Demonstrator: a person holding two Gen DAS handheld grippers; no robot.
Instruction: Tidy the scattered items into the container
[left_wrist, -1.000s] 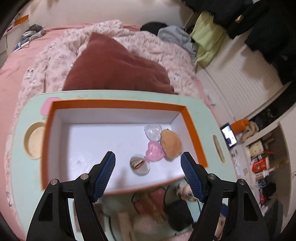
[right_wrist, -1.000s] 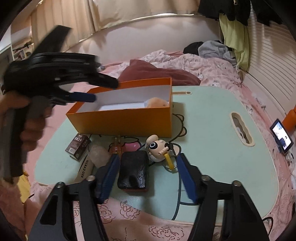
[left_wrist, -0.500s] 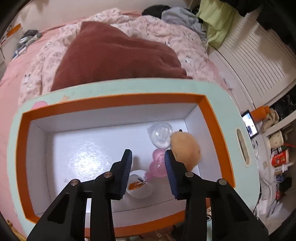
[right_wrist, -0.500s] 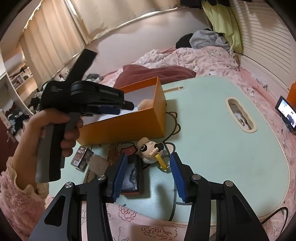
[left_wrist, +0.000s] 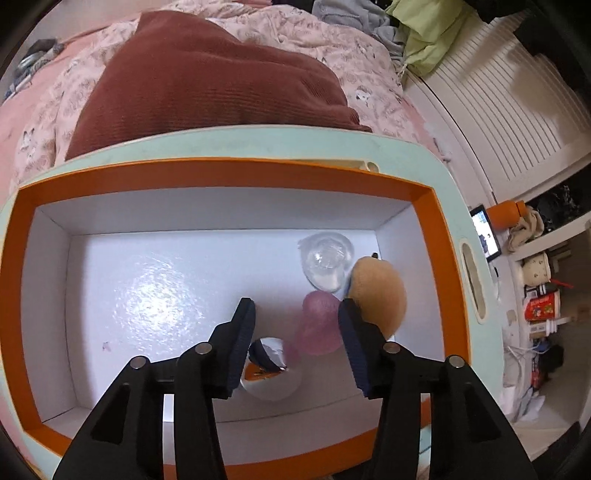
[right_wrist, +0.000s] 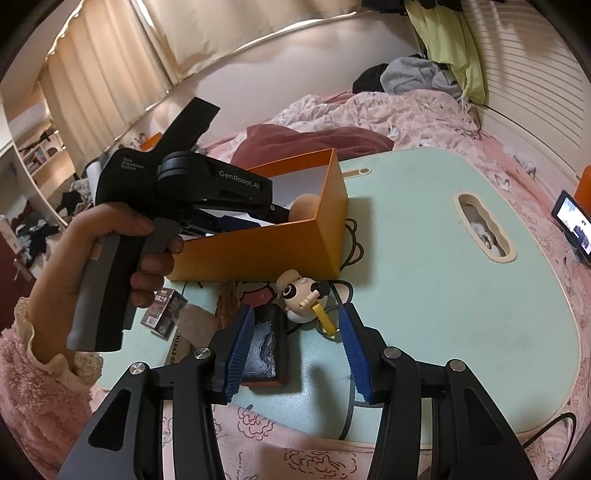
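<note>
In the left wrist view I look down into the orange box (left_wrist: 221, 173) with its white floor. On that floor lie a clear round case (left_wrist: 327, 258), a tan puff (left_wrist: 376, 291), a pink heart (left_wrist: 317, 325) and a white round item (left_wrist: 273, 384). My left gripper (left_wrist: 295, 310) hangs inside the box, its jaws opening, with the heart showing between them but untouched. My right gripper (right_wrist: 296, 314) stands open low over the mint table (right_wrist: 424, 258). A black flat item (right_wrist: 264, 343) lies by its left finger, and a panda toy (right_wrist: 301, 295) just beyond.
A small dark carton (right_wrist: 164, 312) and a labelled tube lie left of the black item. A black cable (right_wrist: 347, 369) runs under the right gripper. A maroon cushion (left_wrist: 207, 74) and pink quilt lie behind the table. A lit phone (right_wrist: 574, 225) stands at right.
The left gripper came down into the box, narrowed its jaws, then widened them a little. The right gripper's jaws narrowed slightly and its view rolled.
</note>
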